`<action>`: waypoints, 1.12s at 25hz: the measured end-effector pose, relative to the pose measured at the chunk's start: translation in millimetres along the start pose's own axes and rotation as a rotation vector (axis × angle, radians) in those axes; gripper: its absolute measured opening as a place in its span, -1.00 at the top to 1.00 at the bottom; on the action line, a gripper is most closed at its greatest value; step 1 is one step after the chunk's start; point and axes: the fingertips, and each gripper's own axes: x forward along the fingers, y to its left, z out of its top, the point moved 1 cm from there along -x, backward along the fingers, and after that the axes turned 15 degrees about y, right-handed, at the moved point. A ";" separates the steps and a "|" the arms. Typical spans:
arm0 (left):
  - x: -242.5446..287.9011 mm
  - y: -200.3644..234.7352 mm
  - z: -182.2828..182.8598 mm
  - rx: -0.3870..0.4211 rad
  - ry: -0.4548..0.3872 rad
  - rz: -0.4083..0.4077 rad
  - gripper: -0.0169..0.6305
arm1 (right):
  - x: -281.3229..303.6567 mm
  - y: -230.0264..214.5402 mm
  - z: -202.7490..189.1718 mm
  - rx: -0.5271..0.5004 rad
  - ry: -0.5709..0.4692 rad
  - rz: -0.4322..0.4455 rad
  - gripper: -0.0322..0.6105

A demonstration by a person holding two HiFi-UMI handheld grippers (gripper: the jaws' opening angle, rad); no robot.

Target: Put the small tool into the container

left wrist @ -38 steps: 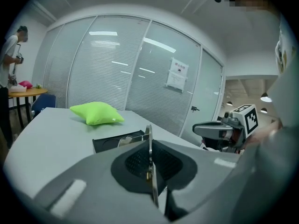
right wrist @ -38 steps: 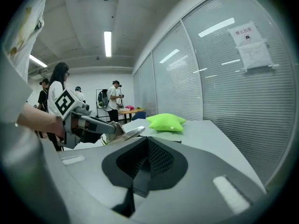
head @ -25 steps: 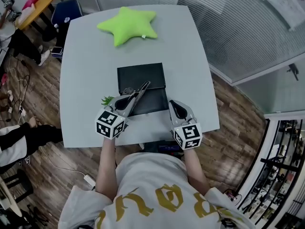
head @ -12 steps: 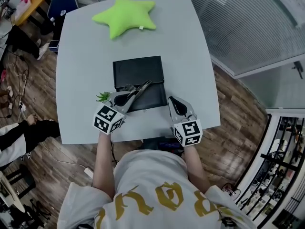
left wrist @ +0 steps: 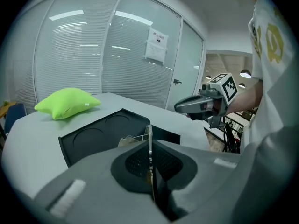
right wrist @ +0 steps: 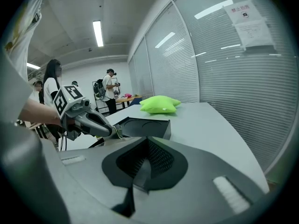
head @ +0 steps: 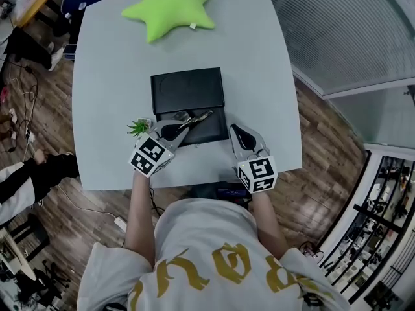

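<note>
A black container (head: 187, 88) lies open at the table's middle; in the left gripper view its far half (left wrist: 100, 133) shows two round recesses. My left gripper (head: 183, 123) is shut on a small metal tool (head: 198, 117), which sticks out to the right over the container's near half. Between the jaws the tool (left wrist: 149, 143) shows edge-on as a thin blade. My right gripper (head: 235, 129) is shut on nothing, just right of the container's near corner. It hovers near the table's front edge and also shows from the side as the right gripper (left wrist: 201, 104).
A green star cushion (head: 170, 10) lies at the far side of the grey table (head: 259, 63). A small green plant (head: 138, 127) stands just left of the left gripper. People stand far off in the room (right wrist: 110, 94). Glass walls with blinds run along the right.
The head view has shifted, so the table sits lower in the picture. The tool in the left gripper has tilted flatter, pointing more to the right over the container. The right gripper holds its place.
</note>
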 end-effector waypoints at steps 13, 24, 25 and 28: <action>26.7 0.8 -17.3 0.022 0.098 -0.059 0.93 | 15.4 -13.2 5.3 -0.003 0.021 0.006 0.83; 44.6 1.0 -23.4 0.020 0.139 -0.130 0.93 | 25.8 -11.1 -4.2 0.013 0.060 0.022 0.83; 46.5 0.7 -23.3 0.022 0.146 -0.137 0.93 | 26.6 -11.5 -3.8 0.013 0.061 0.023 0.83; 53.2 -2.4 -24.1 0.034 0.164 -0.158 0.93 | 27.4 -13.2 -3.5 0.017 0.063 0.022 0.83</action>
